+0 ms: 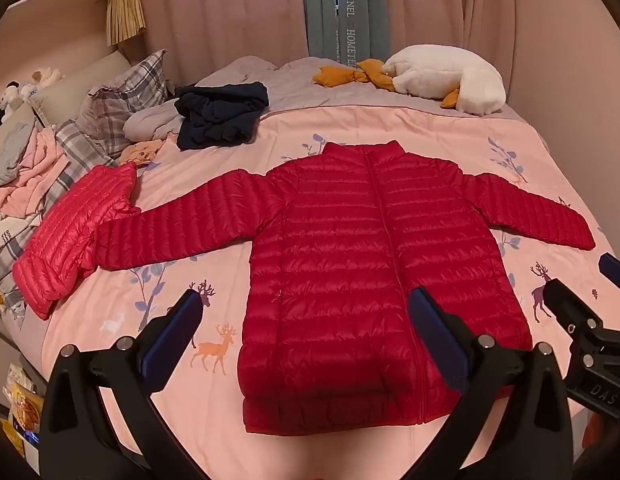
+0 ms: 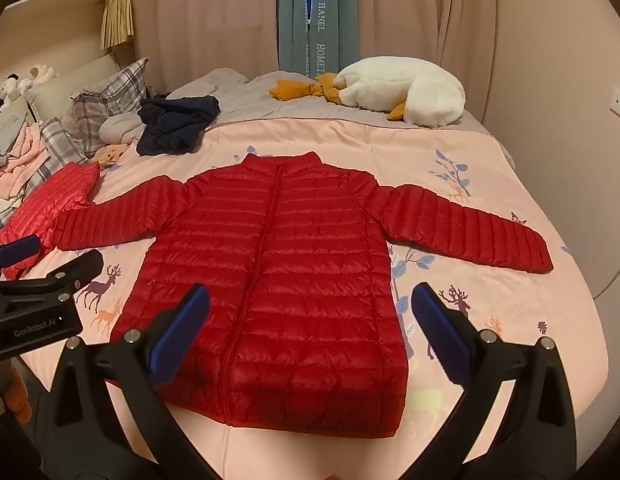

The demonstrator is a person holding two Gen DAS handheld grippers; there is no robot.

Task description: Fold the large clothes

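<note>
1. A red quilted jacket (image 1: 349,264) lies flat on the bed (image 1: 449,136), front up and zipped, its collar toward the far curtain and its hem at the near edge.
2. Both sleeves are spread out to the sides, angled slightly down, and rest on the pink bedspread (image 1: 158,380), which is printed with deer and leafy sprigs.
3. The left gripper (image 1: 306,312) hovers above the near part of the jacket; its jaws stand wide open with nothing between them, one blue pad over the bedspread beside the jacket and the other over the jacket's lower front.
4. The right gripper (image 2: 310,308) also hovers with its jaws spread wide and empty, one pad over the jacket's lower front and the other over the bedspread just past the jacket's side.
5. Neither gripper touches the jacket.
6. A second, lighter red quilted garment (image 1: 74,240) lies crumpled at the bed's left side, touching the cuff of the jacket's sleeve.
7. A dark navy garment (image 1: 218,116) sits bunched farther back, well apart from the jacket.
8. A white stuffed goose (image 1: 449,78) with orange feet lies at the far edge of the bed.
9. Plaid pillows (image 1: 122,100) and loose pink and grey clothes are heaped on the left.
</note>
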